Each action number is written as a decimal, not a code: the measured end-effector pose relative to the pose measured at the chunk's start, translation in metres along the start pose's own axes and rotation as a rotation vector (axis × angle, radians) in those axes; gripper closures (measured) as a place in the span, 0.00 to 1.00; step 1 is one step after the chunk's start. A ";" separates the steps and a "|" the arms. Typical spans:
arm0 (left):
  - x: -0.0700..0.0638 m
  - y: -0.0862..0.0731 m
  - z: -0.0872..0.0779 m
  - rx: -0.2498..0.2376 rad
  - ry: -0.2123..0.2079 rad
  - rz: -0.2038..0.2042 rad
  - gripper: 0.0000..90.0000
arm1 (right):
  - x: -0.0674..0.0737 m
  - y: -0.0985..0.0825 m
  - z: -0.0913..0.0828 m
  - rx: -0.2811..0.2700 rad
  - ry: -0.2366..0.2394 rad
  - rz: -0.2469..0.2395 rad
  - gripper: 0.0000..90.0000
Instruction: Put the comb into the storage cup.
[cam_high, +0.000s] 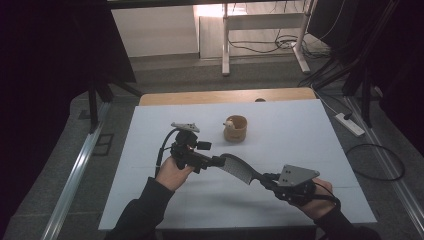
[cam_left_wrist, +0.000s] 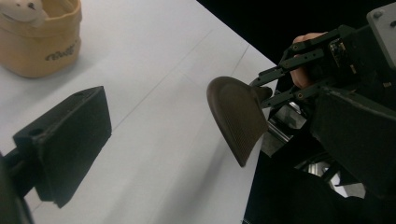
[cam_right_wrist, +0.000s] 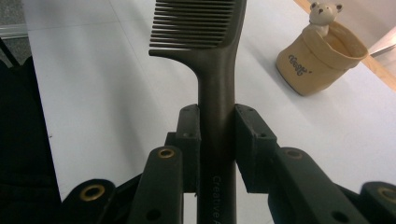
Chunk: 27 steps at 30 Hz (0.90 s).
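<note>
Between the two claws, a dark comb runs lengthwise, its handle clenched in the right claw. Its toothed end reaches the released left claw, well short of the bear cup.

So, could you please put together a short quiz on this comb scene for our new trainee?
1. True or false: the right gripper is shut on the handle of the dark plastic comb.
2. Which thing stands on the white table beyond the comb? A. a red metal kettle B. a tan round cup with a small bear figure C. a green glass bottle
3. In the left gripper view, do the jaws of the left gripper press on the comb, or is there a gap?

Key: 1 true; 2 B; 3 a gap: the one jaw that shows stands well clear of the comb's head.
</note>
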<state>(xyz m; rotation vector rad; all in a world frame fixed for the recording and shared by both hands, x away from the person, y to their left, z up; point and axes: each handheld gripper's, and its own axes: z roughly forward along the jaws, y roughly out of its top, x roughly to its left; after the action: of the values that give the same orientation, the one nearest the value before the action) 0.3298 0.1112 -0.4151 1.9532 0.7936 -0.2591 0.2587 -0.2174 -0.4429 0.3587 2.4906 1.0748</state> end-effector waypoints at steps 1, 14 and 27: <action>0.000 0.000 0.002 0.003 -0.002 -0.003 0.00 | 0.000 0.000 0.000 0.000 0.000 0.000 0.81; 0.003 0.002 0.015 0.025 -0.040 -0.031 0.00 | 0.006 0.005 0.002 -0.023 0.002 -0.030 0.81; 0.006 0.001 0.024 0.048 -0.095 -0.072 0.00 | 0.010 0.007 0.002 -0.036 -0.002 -0.056 0.81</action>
<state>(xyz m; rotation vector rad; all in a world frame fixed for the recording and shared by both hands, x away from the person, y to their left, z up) 0.3383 0.0927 -0.4296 1.9441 0.8033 -0.4144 0.2520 -0.2072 -0.4415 0.2770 2.4614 1.0950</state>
